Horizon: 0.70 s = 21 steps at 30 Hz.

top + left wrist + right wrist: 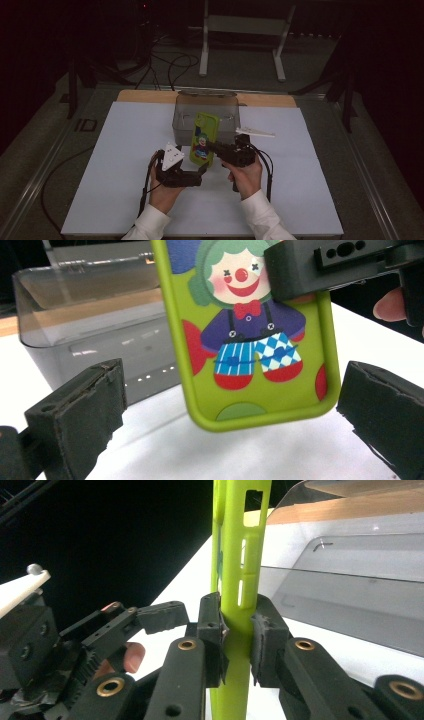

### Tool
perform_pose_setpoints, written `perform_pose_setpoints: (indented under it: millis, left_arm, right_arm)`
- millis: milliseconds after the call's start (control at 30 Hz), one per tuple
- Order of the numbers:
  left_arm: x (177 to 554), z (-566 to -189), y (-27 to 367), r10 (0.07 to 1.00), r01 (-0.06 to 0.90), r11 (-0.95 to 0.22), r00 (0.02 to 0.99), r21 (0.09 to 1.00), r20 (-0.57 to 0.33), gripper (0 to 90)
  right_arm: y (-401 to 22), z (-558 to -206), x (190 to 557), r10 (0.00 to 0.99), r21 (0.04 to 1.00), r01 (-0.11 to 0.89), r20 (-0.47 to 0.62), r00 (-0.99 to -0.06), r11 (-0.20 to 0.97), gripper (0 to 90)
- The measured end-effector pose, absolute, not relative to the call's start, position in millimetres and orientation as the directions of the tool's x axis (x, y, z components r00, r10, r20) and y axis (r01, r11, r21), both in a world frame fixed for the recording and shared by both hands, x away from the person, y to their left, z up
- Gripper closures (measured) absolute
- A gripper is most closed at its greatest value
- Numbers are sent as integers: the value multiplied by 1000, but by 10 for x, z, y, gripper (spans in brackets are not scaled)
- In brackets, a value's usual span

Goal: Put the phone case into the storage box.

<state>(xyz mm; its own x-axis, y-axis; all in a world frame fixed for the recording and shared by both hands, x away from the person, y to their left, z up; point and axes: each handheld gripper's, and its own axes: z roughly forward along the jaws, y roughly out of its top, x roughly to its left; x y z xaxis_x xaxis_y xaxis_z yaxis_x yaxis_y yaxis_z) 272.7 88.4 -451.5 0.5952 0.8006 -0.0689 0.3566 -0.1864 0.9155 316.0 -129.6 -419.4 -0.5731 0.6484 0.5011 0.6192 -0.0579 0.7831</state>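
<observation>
My right claw (235,630) pinches the phone case (205,138) edgewise; left claw (230,405) wide. Light, bendy rubber: grip the rim.

White-covered table (125,150), clear plastic box (185,117) (rear centre)

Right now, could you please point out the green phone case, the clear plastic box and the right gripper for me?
green phone case (250,335): left gripper view, clown picture on its back.
clear plastic box (207,102): high view, rear wall.
right gripper (239,630): right gripper view, between its pads, clamped on the case's edge.
</observation>
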Motion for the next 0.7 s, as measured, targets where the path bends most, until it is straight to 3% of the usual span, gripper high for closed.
perform_pose_setpoints:
  millis: [400,700]
  left_arm:
    - [2652,-4435,1170,808,309,-225,590,924,0,0]
    - [2595,-4438,1531,815,271,-197,580,942,4,0]
  right_arm:
    - [-1316,-4185,3169,655,780,622,503,-564,-63,780]
    - [-1316,-4130,3172,669,781,623,489,-560,-49,780]
